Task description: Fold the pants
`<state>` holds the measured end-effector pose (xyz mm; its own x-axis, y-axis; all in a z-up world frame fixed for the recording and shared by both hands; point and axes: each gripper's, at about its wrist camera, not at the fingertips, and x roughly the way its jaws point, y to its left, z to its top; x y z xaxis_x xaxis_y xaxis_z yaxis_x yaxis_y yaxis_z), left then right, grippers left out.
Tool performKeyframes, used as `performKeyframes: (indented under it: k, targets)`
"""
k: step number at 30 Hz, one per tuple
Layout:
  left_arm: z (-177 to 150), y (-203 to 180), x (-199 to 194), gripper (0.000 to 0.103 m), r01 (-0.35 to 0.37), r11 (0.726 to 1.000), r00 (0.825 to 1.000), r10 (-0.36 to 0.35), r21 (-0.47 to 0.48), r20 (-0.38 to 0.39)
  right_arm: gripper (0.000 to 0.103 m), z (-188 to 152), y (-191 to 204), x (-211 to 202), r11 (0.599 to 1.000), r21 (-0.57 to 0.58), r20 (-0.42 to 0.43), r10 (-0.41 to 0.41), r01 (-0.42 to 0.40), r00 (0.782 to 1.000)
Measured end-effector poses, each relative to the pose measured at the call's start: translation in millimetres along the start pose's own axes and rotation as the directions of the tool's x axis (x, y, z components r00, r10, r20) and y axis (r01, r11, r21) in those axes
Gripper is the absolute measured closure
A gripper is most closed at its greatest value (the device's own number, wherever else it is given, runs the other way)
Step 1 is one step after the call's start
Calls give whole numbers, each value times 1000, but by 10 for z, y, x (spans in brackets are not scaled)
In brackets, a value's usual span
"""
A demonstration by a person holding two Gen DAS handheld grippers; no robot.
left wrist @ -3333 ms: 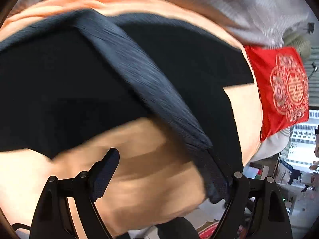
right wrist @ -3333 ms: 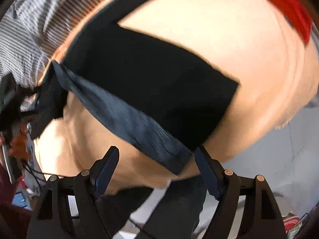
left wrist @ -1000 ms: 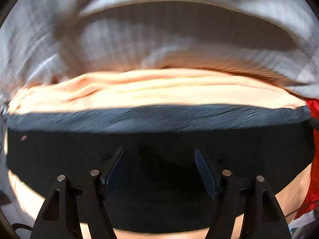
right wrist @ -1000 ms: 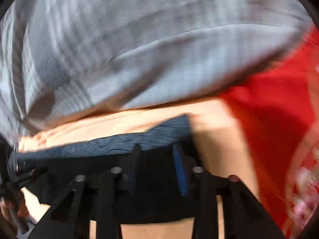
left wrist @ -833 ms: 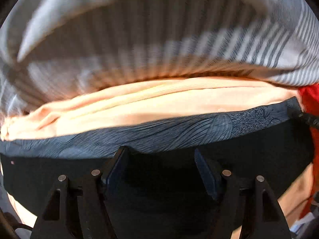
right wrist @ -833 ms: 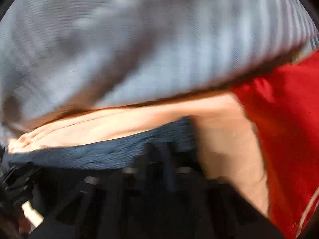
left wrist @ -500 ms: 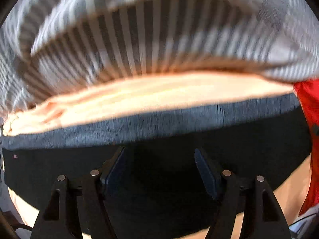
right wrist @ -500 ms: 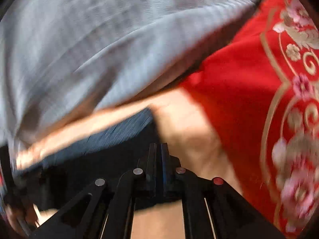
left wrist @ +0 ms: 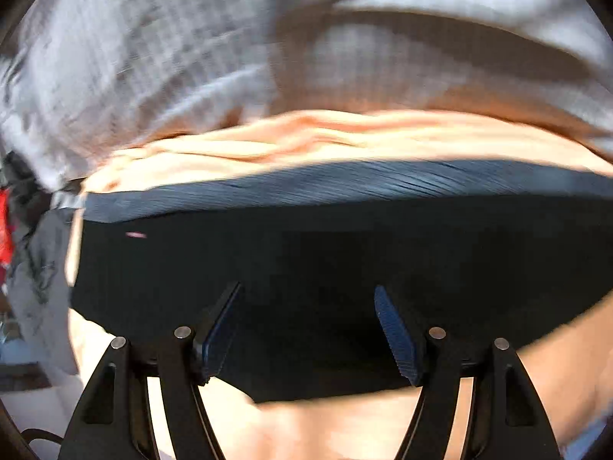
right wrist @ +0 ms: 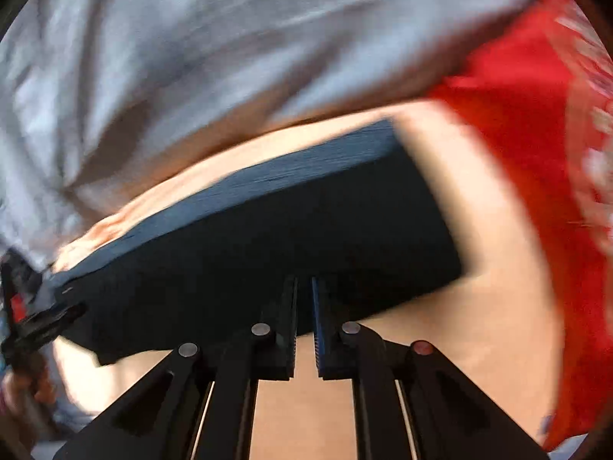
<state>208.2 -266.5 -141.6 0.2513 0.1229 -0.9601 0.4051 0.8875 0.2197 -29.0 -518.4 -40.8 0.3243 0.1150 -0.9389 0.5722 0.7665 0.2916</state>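
Observation:
The black pants [left wrist: 345, 253] lie folded flat on a peach sheet [left wrist: 306, 145], with the blue-grey waistband [left wrist: 345, 186] along the far edge. My left gripper [left wrist: 306, 326] is open and empty, its fingers spread over the near part of the pants. In the right wrist view the pants [right wrist: 268, 241] form a dark rectangle with the waistband [right wrist: 268, 176] at the far side. My right gripper [right wrist: 304, 306] has its jaws nearly together with a thin gap, over the near edge of the pants. Whether cloth is pinched is unclear.
A grey striped quilt [left wrist: 191, 57] is bunched behind the pants and also fills the top of the right wrist view [right wrist: 230, 38]. A red embroidered cloth [right wrist: 536, 134] lies to the right. The left gripper's body shows at the far left [right wrist: 30, 318].
The right gripper closed from partly open to nearly shut and drew back, so more of the pants shows. The left gripper stayed open and shifted slightly over the pants.

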Motion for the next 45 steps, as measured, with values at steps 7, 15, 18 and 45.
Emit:
performKeyframes:
  k: [7,15,18,45]
  targets:
    - [182,910,949,31,-113,982,994,110,-153,-25,92,-353,863,965,996,-78,-47,-37,33,998]
    - [449,1579,1021,22,-103,978,995,101,-181,-19,88,-225,715,604,998,47,-68,-50,53,996]
    - [206,1714,747,22,15,997,1000,-16,-79,-11,53,-362,863,369,978,144,-62,164,-153,985]
    - [-548,1805,795,21,34,998,999,-34,43,-19,97,-1414,2116,1144,905,254,-312,410,-341,857]
